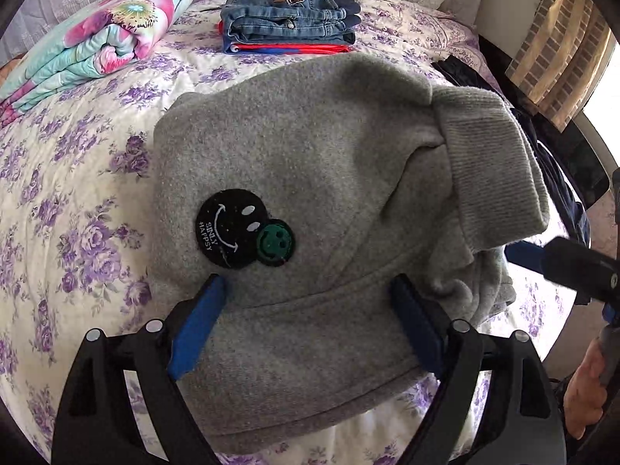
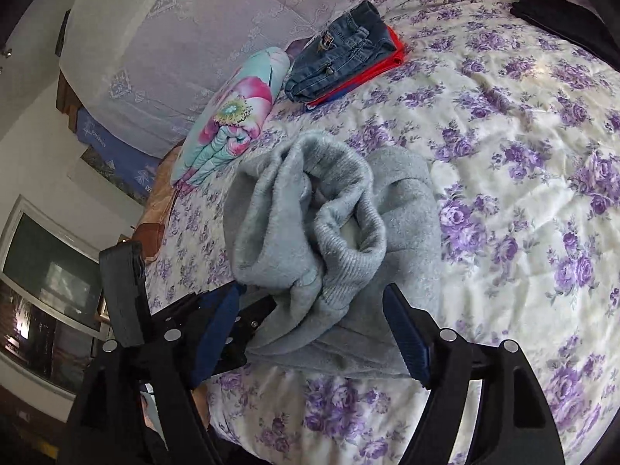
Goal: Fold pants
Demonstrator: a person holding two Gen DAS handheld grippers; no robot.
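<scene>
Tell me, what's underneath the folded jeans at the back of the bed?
Under the jeans lies a red and blue garment, only its edges showing. The floral bedspread is beneath; anything else between is hidden.

Both wrist cameras look down close over the near edge of the bed [image 1: 77, 178], the left one facing the headboard, the right one angled toward the far left corner, sharing the grey pants [image 1: 310, 178] and folded jeans [image 2: 341, 58].

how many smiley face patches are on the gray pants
2. A large black smiley patch sits on the gray pants, and a smaller green smiley patch overlaps its edge nearest the ribbed cuff. Folded-under fabric may hide others.
</scene>
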